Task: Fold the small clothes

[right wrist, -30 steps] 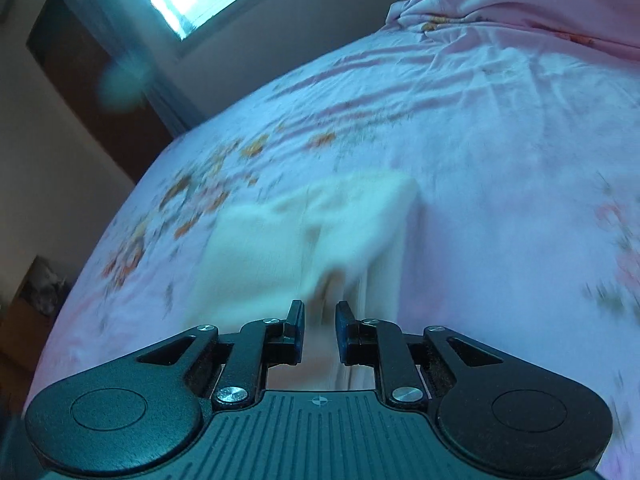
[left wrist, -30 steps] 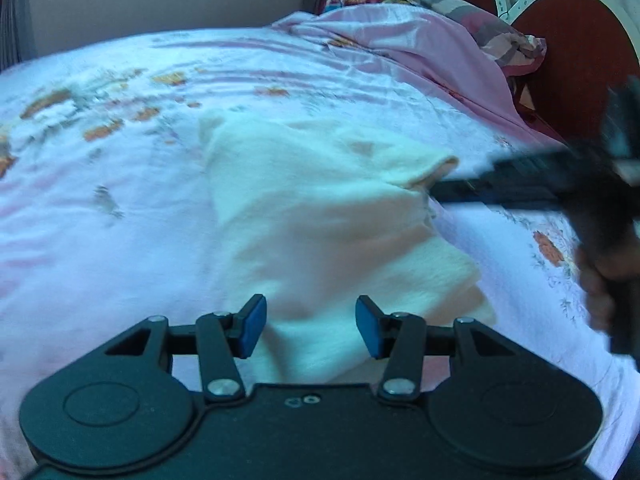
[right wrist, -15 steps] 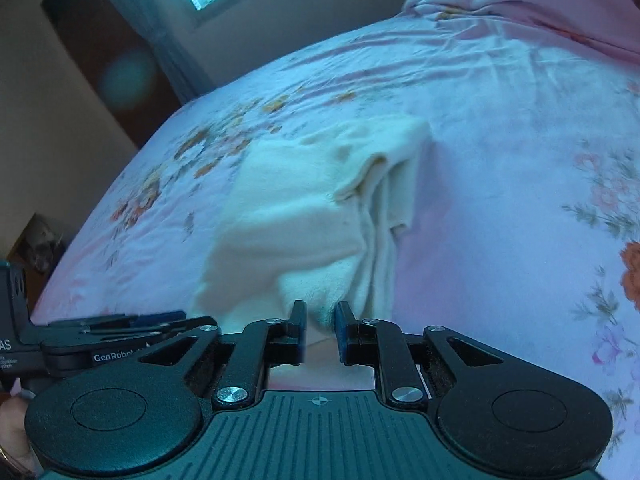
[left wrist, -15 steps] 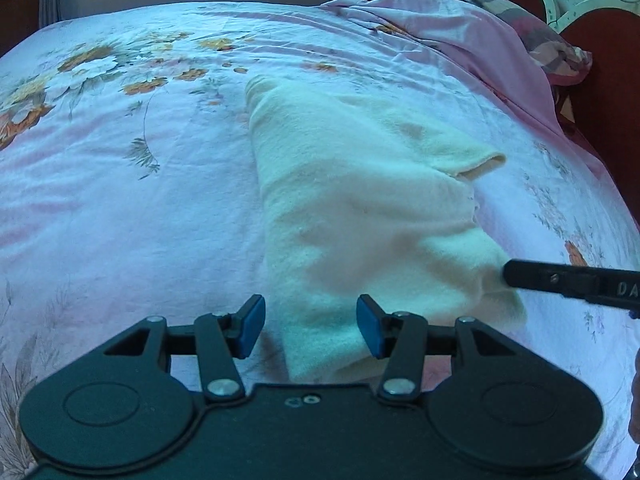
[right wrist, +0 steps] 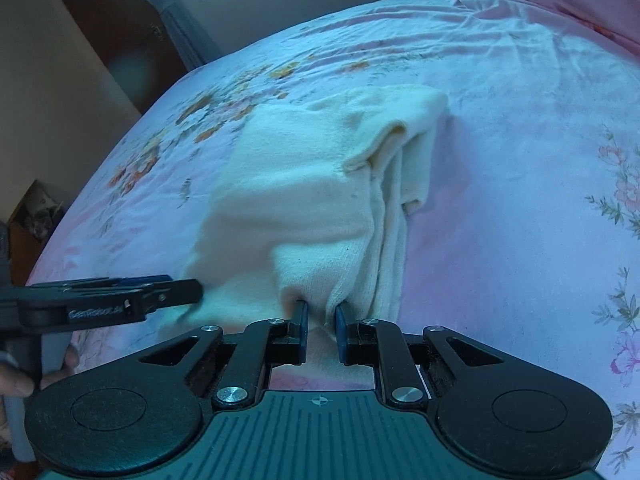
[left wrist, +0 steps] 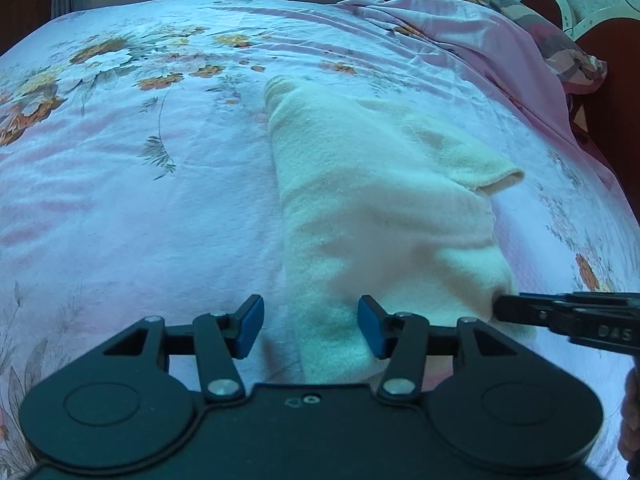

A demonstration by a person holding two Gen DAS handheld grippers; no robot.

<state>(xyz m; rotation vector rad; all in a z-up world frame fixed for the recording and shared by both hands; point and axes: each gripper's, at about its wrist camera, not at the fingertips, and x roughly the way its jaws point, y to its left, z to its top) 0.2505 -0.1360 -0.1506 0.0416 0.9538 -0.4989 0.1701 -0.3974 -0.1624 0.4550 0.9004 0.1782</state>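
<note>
The cream garment point(right wrist: 304, 184) lay on our bedspread point(right wrist: 500, 128); our right gripper point(right wrist: 321, 322) pinched its near edge, our left gripper point(left wrist: 310, 326) gaped over it.

The folded cream knitted garment point(left wrist: 376, 216) lies lengthwise in the middle of the pink floral bedsheet point(left wrist: 132, 208), a low soft mound with one loose sleeve end point(left wrist: 496, 176) lifted at its right edge. To its left the sheet is bare and flat, wide enough for a gripper to pass. To its right another bare strip runs up to the bunched pink quilt point(left wrist: 480, 52) and the striped pillow point(left wrist: 560, 48), which block the far right corner. The left gripper point(left wrist: 310, 326) stands spread over the garment's near left edge; the right gripper point(right wrist: 320, 330) pinches the near end, crowding that side.
</note>
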